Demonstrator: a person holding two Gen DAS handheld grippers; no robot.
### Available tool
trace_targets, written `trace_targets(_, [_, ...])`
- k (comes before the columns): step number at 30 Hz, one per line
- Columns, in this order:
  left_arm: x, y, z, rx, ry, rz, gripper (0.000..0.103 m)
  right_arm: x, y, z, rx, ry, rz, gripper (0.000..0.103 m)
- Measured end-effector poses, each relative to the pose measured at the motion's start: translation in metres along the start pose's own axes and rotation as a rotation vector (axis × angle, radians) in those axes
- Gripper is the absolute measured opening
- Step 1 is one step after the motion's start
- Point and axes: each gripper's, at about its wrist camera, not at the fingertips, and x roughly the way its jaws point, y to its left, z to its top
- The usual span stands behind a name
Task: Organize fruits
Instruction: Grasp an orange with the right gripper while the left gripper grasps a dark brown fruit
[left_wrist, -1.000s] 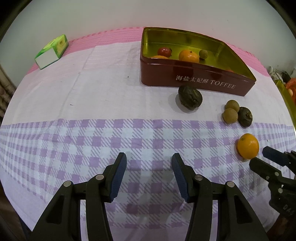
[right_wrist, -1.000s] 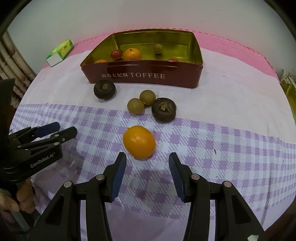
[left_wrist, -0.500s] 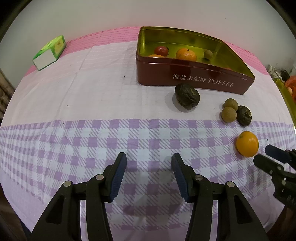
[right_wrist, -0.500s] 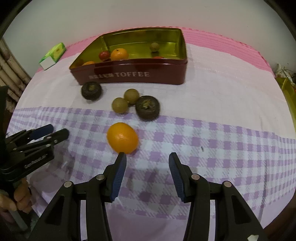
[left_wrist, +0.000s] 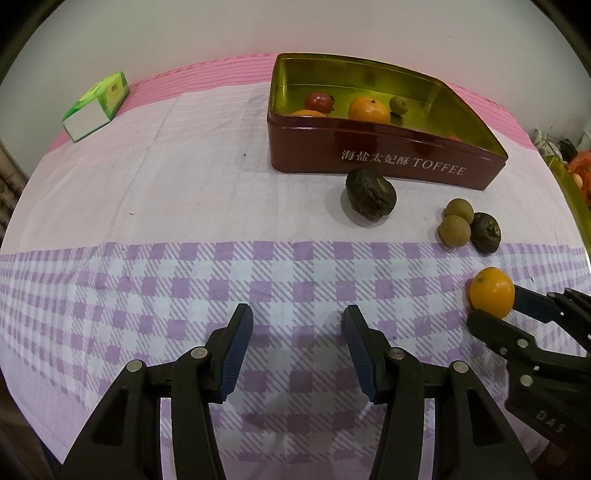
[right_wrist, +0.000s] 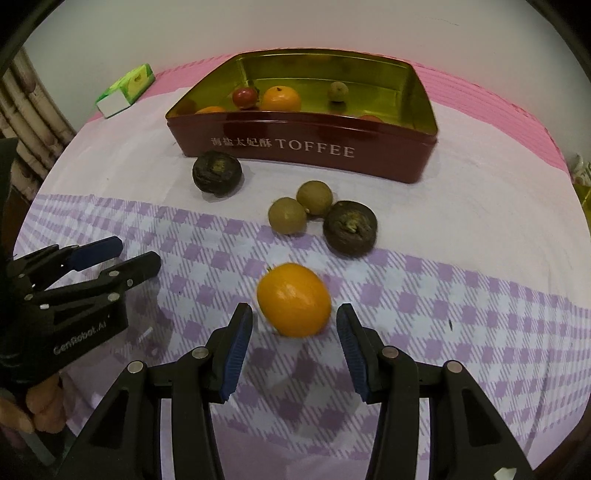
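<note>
Your right tongs (right_wrist: 293, 349) stand spread with the orange (right_wrist: 293, 300) at twelve o'clock just ahead of their tips on the checked surface (right_wrist: 461, 295), far nearer than your spread, empty left tongs (left_wrist: 297, 349).

five fruits (right_wrist: 293, 300) lie on the cloth (right_wrist: 461, 221) before the tin (right_wrist: 303, 147)

Orange (right_wrist: 293, 299) on checked cloth; 4 fruits before tin (right_wrist: 314, 155).
</note>
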Motion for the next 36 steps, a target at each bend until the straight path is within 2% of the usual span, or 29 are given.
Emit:
trace_targets(6, [0.001, -0.002, 0.002, 0.003, -0.002, 0.001, 0.052, 0.005, 0.003, 0.003, -0.011, 0.001, -0.013, 0.037])
trace_targets(14, [0.002, -0.007, 0.003, 0.019, -0.007, 0.005, 0.052, 0.004, -0.002, 0.002, 0.009, -0.005, -0.026, 0.037])
trace_targets(36, [0.006, -0.017, 0.008, 0.042, -0.022, -0.004, 0.052, -0.007, -0.078, -0.002, 0.114, -0.039, -0.101, 0.036])
